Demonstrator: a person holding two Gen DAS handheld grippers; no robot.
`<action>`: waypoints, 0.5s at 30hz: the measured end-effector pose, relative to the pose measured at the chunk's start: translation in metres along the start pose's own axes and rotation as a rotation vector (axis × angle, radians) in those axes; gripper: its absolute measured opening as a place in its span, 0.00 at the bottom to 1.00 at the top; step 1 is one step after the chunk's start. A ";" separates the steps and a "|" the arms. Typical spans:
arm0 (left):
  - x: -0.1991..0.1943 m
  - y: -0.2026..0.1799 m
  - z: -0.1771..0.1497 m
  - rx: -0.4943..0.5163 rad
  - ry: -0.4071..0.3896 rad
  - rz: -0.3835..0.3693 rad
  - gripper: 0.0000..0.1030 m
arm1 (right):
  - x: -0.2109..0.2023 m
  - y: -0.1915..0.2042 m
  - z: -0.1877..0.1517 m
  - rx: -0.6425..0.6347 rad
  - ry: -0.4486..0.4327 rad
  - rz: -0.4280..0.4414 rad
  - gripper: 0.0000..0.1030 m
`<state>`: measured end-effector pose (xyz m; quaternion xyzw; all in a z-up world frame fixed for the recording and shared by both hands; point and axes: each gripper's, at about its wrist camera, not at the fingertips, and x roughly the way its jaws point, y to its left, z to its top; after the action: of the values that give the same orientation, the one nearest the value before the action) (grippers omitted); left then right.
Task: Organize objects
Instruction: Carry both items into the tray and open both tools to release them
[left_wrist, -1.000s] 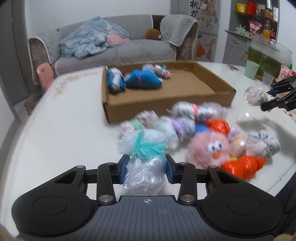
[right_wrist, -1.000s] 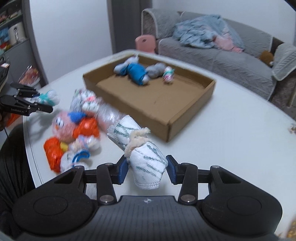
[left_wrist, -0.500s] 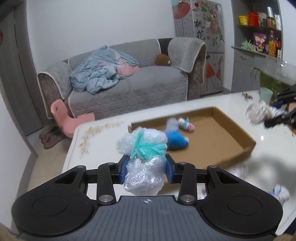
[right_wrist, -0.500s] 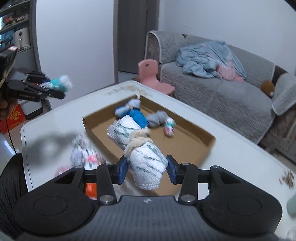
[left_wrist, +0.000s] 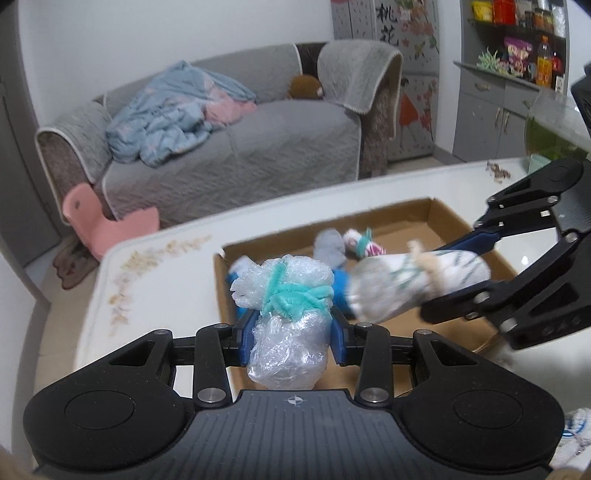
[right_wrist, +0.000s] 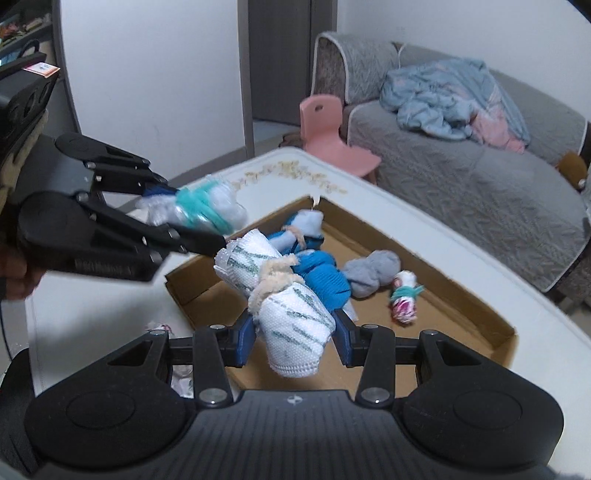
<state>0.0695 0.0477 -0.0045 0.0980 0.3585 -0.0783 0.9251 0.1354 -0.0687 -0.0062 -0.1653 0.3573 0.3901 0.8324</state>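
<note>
Both grippers have swung in from apart since half a second ago and now meet over the near left corner of the cardboard box (right_wrist: 491, 325); a second ago they were low over the pile on the desk (left_wrist: 155, 266). Judged: carry is over, release into the box is next.

Left gripper (left_wrist: 291, 338): jaws pinching a plastic bundle (left_wrist: 286, 295), crinkled clear film tied with teal fuzzy cord, sticking out ahead of the jaws.

Right gripper (right_wrist: 295, 338): jaws pinching a white sock roll (right_wrist: 284, 306) with grey-green streaks and a cream tie, angled up and left from the jaws.

Ahead of the jaws, in the box: blue roll (right_wrist: 325, 280), grey roll (right_wrist: 373, 271), small pink-and-teal bundle (right_wrist: 404, 299).
</note>
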 end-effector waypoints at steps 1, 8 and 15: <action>0.007 0.001 -0.002 -0.005 0.010 -0.007 0.44 | 0.006 0.000 -0.001 0.004 0.009 -0.003 0.39; 0.046 0.007 -0.018 -0.043 0.075 -0.024 0.43 | 0.045 0.001 -0.008 0.027 0.075 -0.009 0.39; 0.064 0.008 -0.024 -0.047 0.113 -0.024 0.44 | 0.060 0.006 -0.010 0.003 0.112 -0.028 0.39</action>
<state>0.1022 0.0567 -0.0645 0.0761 0.4133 -0.0750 0.9043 0.1526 -0.0391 -0.0565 -0.1905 0.4015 0.3678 0.8168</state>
